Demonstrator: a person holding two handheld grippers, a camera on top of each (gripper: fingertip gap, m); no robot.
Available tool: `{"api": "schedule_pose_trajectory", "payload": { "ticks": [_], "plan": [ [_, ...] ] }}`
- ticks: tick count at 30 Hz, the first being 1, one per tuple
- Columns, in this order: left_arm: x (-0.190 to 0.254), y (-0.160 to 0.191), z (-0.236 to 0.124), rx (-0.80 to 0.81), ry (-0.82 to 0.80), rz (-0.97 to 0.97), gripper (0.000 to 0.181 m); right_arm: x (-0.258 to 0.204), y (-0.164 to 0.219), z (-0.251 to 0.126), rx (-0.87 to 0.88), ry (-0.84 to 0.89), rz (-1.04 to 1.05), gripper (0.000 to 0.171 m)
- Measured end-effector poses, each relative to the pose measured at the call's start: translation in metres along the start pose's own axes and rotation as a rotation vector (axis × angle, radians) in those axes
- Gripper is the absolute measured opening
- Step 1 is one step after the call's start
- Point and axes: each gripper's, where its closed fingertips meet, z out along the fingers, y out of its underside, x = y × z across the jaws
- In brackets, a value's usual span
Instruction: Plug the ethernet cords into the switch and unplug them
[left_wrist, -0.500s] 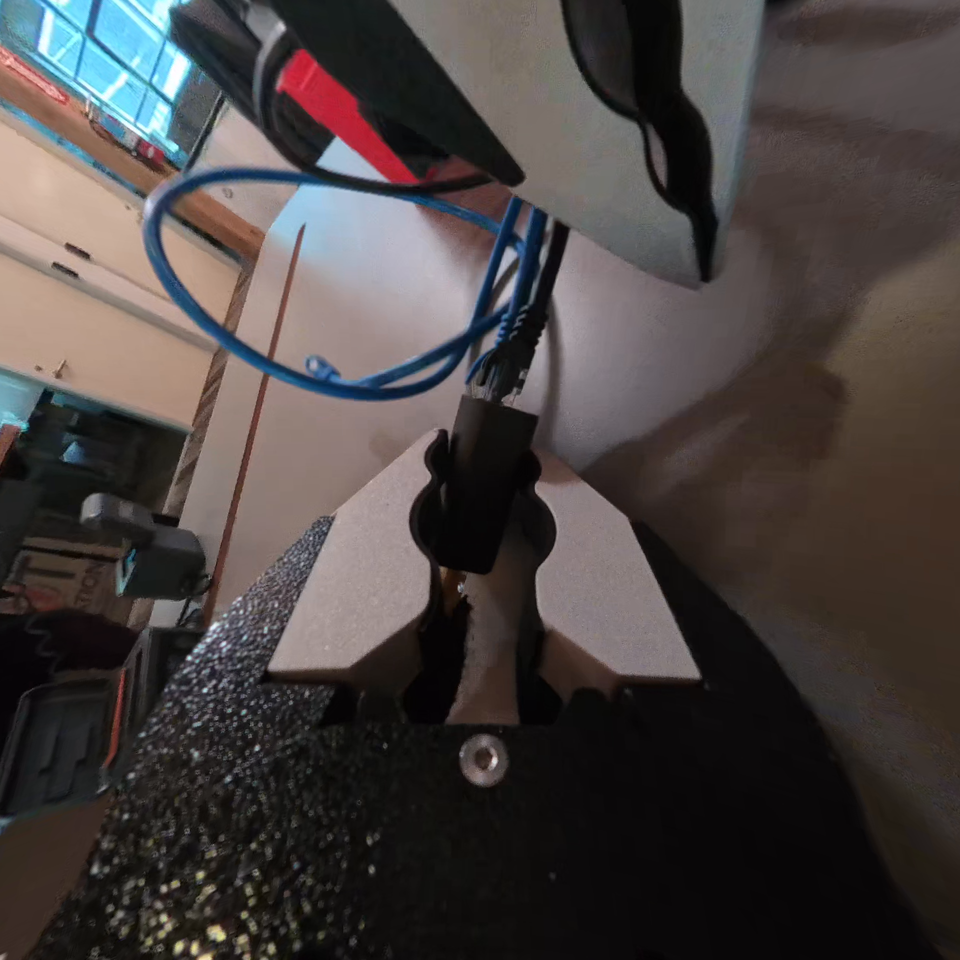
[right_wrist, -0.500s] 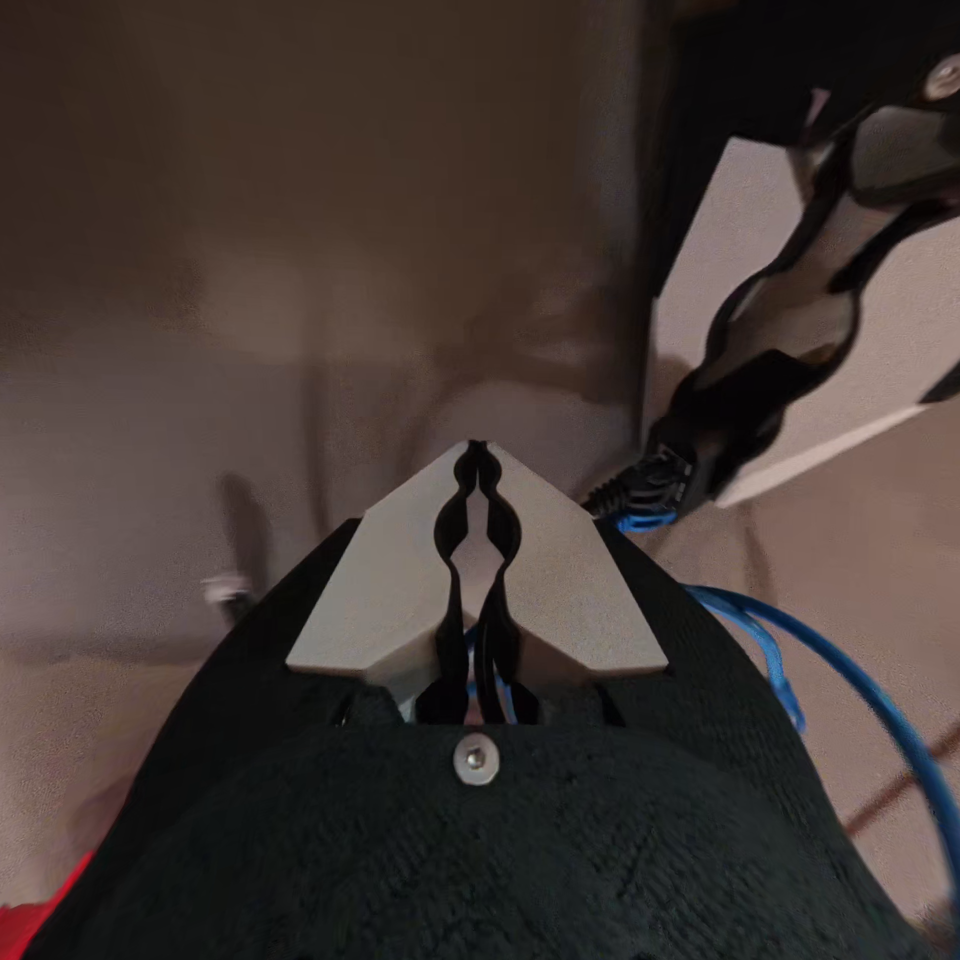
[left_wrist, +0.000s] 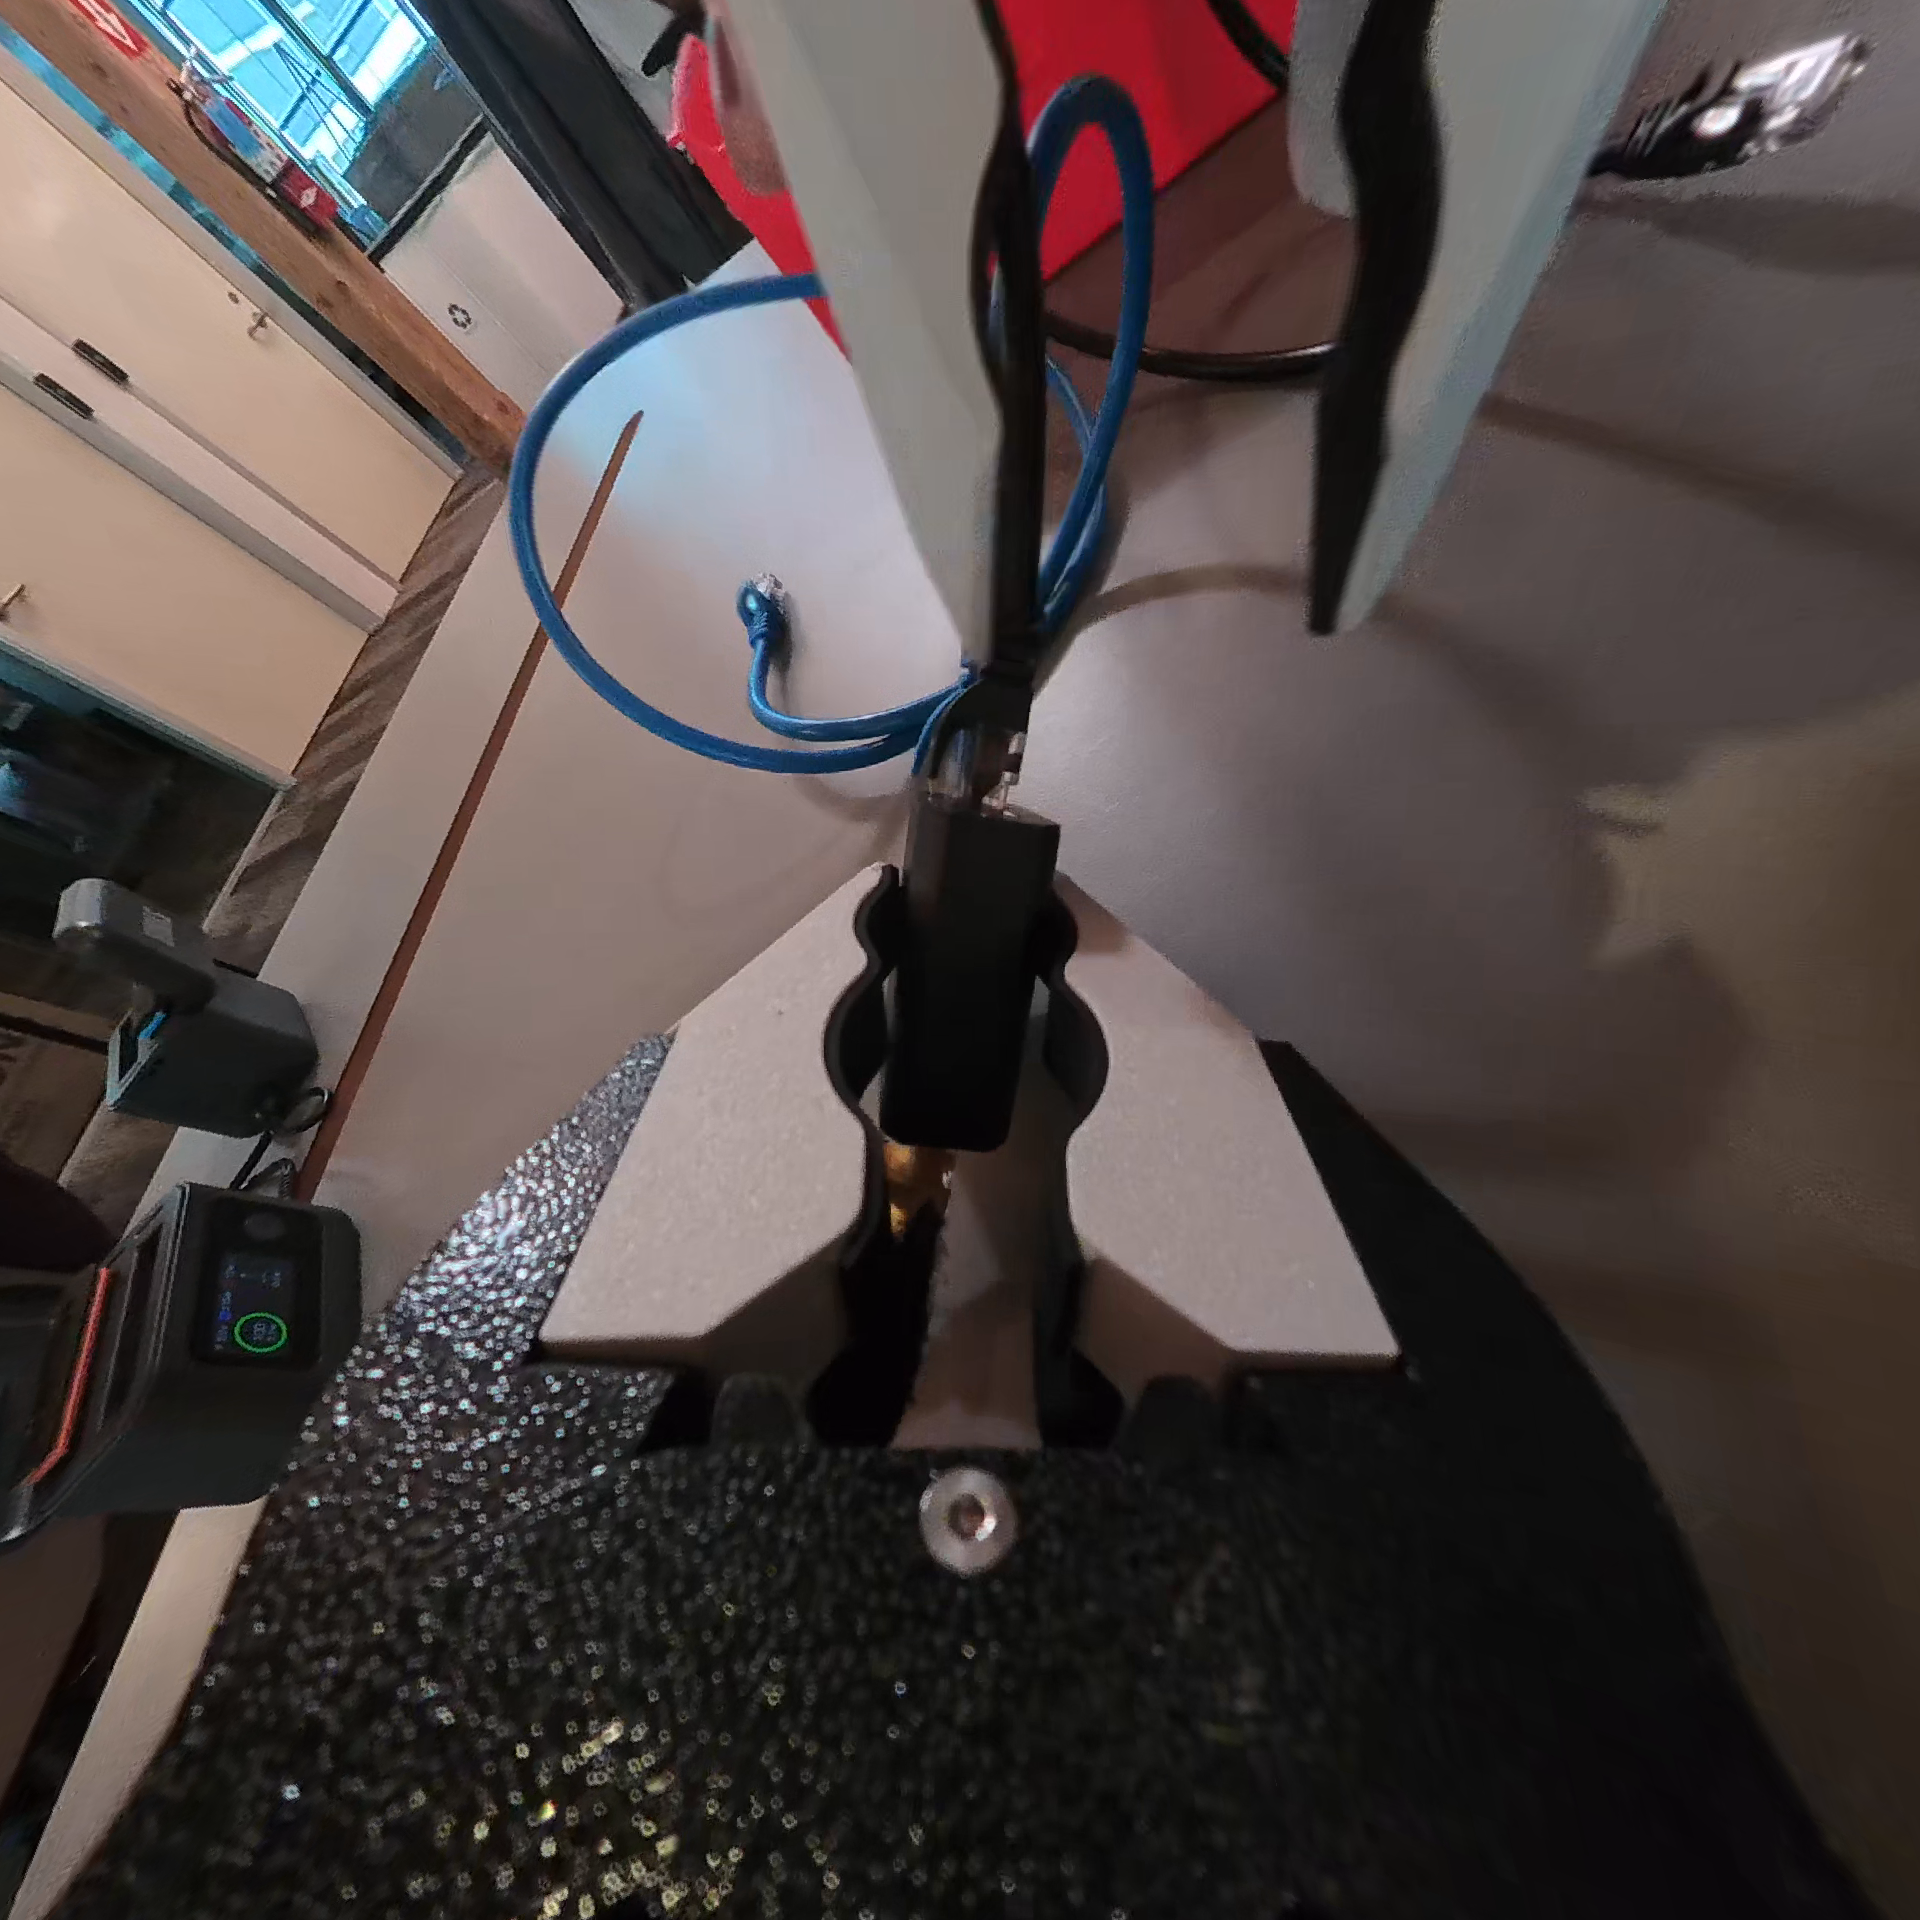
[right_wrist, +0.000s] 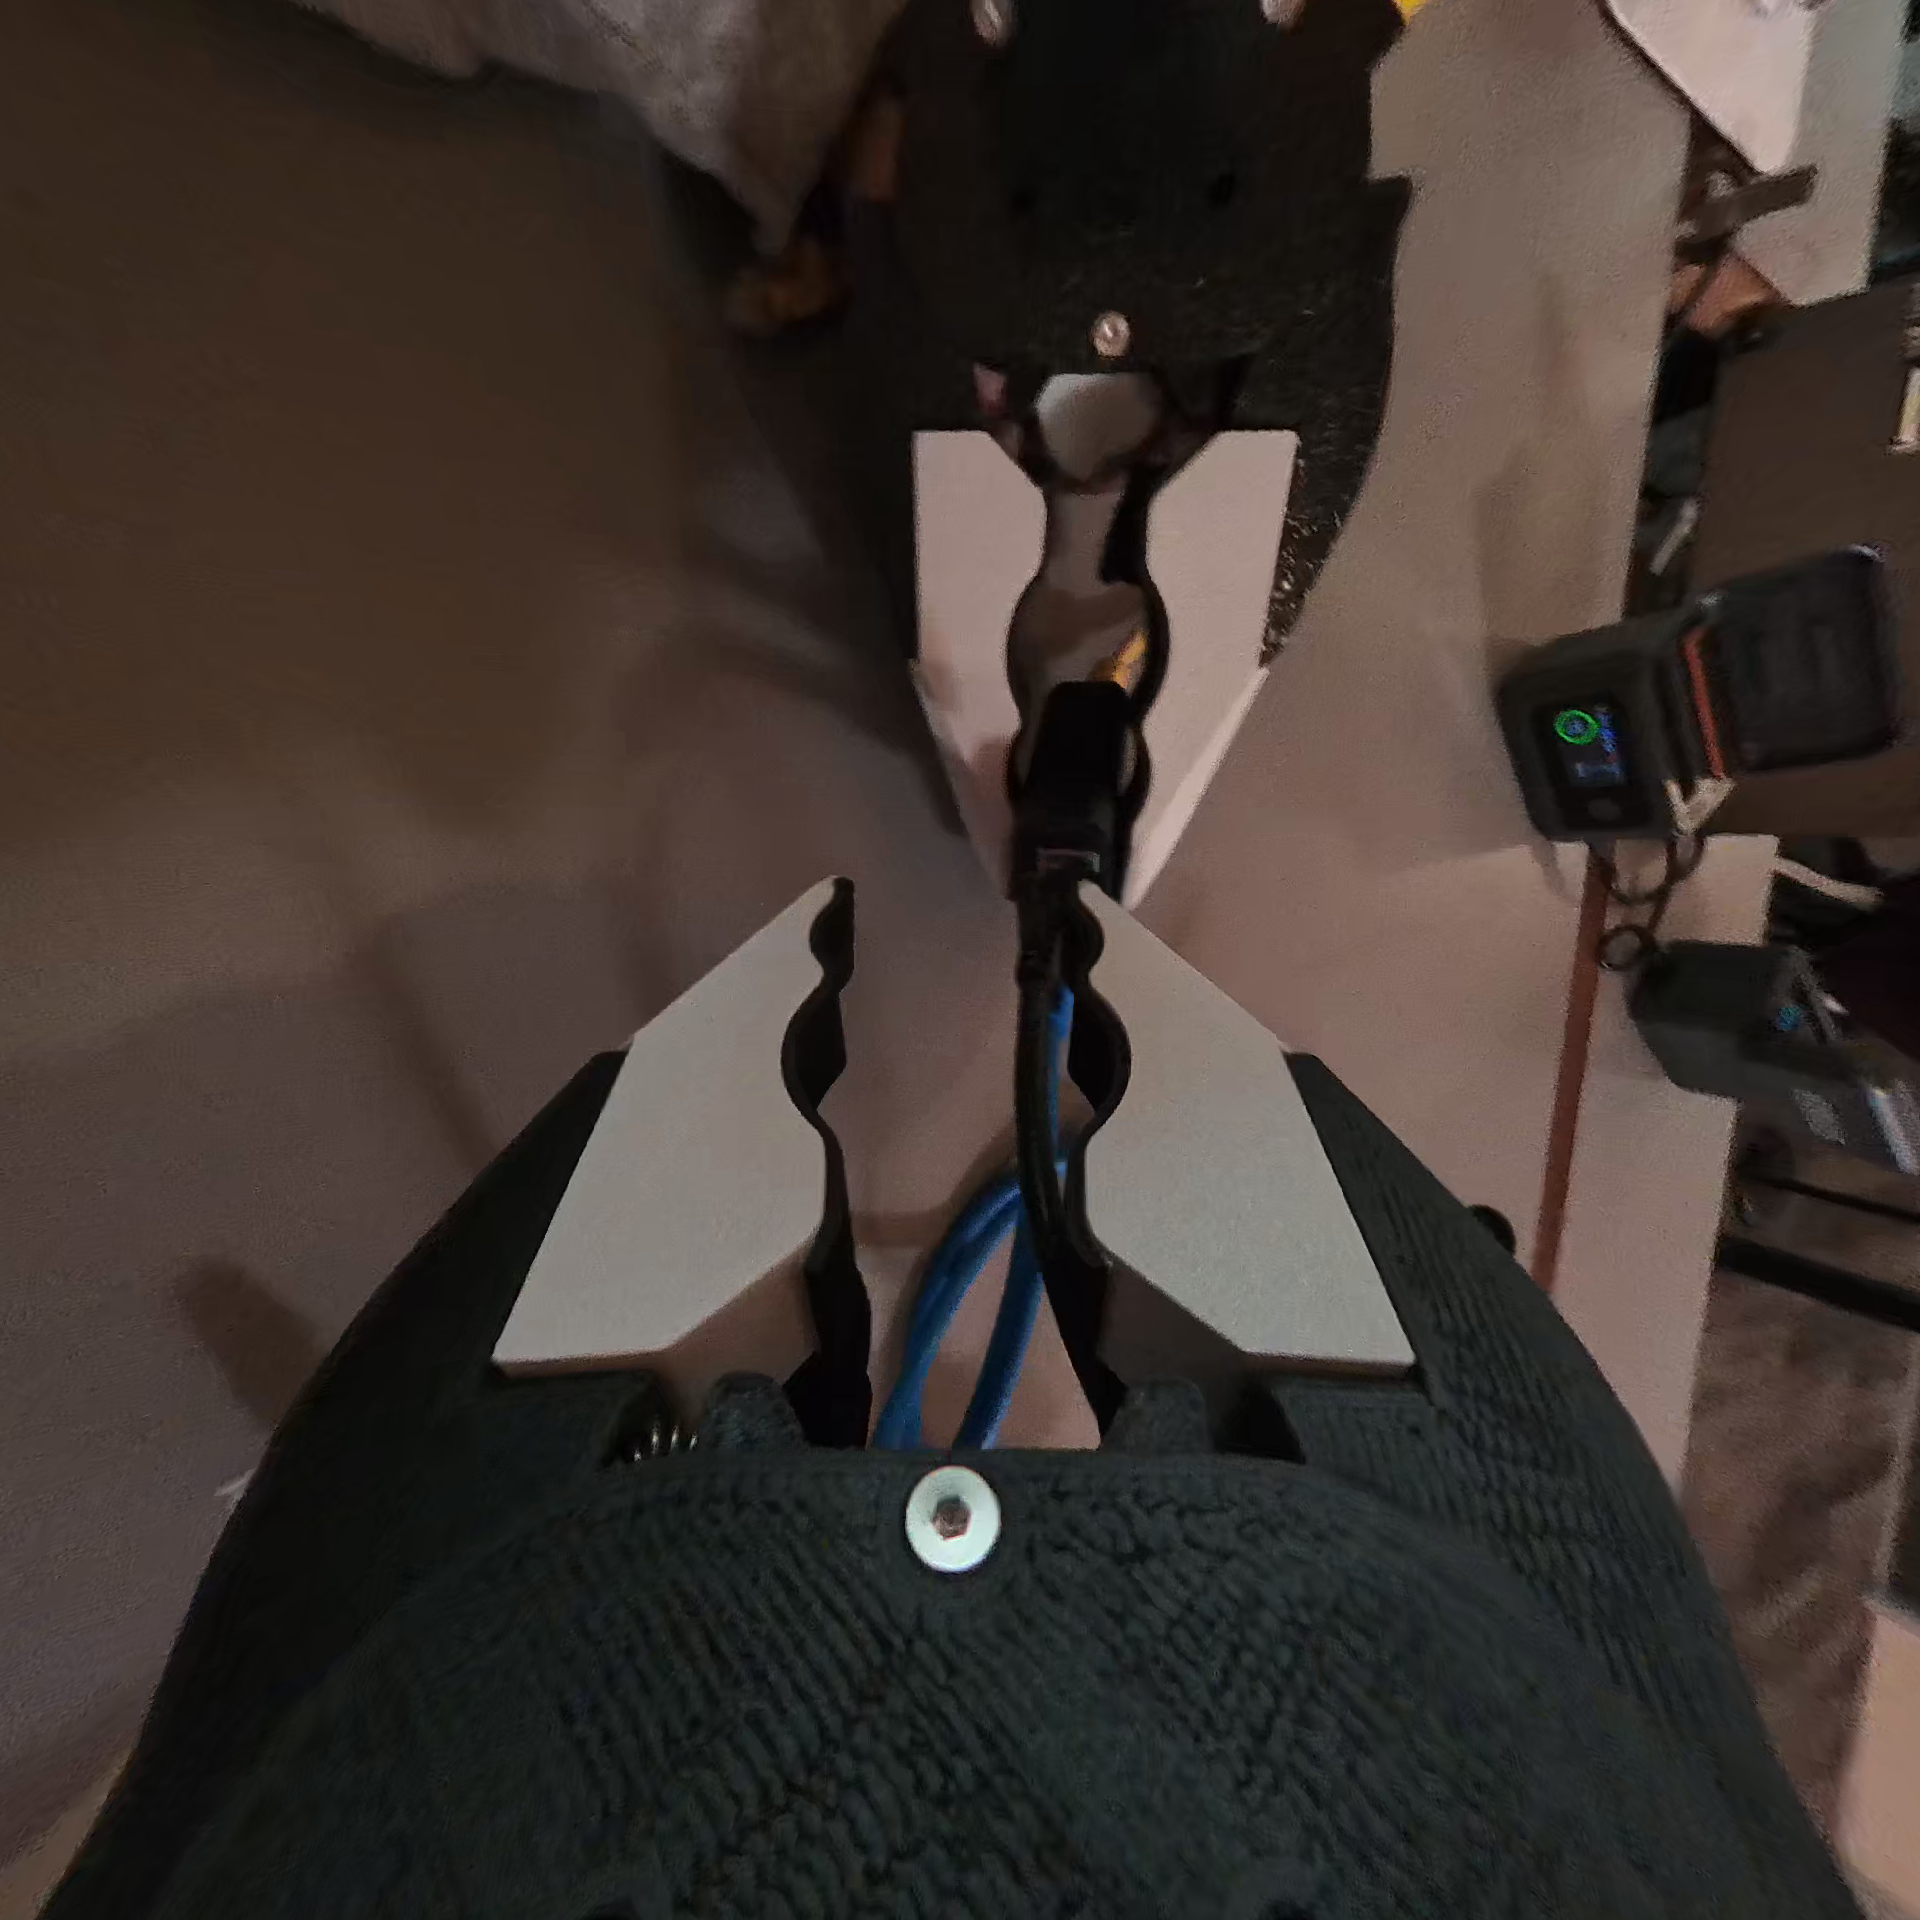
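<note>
Left gripper (left_wrist: 961, 997): clamped on the black switch (left_wrist: 961, 987), which is lifted clear of the white table (left_wrist: 665, 790). Black cord (left_wrist: 1013, 436) and blue cord (left_wrist: 582, 665) plugged into the switch's far end; the blue cord's spare plug (left_wrist: 764, 608) rests on the table. Right gripper (right_wrist: 961, 1049): jaws spread wide, both cords passing between its fingers (right_wrist: 707, 1153), nothing pinched. Power station (left_wrist: 223, 1320) at table edge.

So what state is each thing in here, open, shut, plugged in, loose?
Left hand-held gripper: shut on the switch.
Switch: held, cords plugged in.
Right hand-held gripper: open, around the cords.
Black cord: plugged in.
Blue cord: one end plugged in.
Loose blue plug: unplugged, on the table.
</note>
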Motion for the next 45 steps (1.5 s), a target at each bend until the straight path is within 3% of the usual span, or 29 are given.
{"api": "schedule_pose_trajectory", "payload": {
  "ticks": [1, 3, 7, 23, 33, 40, 45],
  "plan": [
    [0.0, 0.0, 0.0, 0.0, 0.0, -0.003, 0.023, 0.007, 0.006, 0.003, -0.045, 0.05, -0.012, 0.04],
    [0.0, 0.0, 0.0, 0.002, 0.003, -0.008, 0.023, 0.017, 0.018, 0.011, -0.135, 0.123, -0.051, 0.039],
    [0.0, -0.001, 0.0, 0.007, 0.012, -0.007, 0.023, 0.022, 0.01, 0.02, -0.107, 0.157, -0.071, 0.015],
    [-0.001, -0.002, -0.001, 0.007, 0.019, -0.026, 0.023, 0.021, 0.011, 0.018, -0.085, 0.166, -0.027, 0.013],
    [0.008, -0.007, -0.005, 0.013, 0.054, 0.057, 0.022, 0.007, 0.007, 0.014, -0.082, -0.145, -0.067, 0.012],
    [0.012, -0.036, -0.013, 0.183, 0.119, -0.053, 0.021, 0.006, -0.001, -0.014, 0.017, -0.313, 0.029, 0.012],
    [0.019, -0.066, -0.027, 0.345, 0.25, -0.196, 0.021, 0.001, -0.012, -0.04, 0.116, -0.451, 0.166, 0.012]
  ]
}}
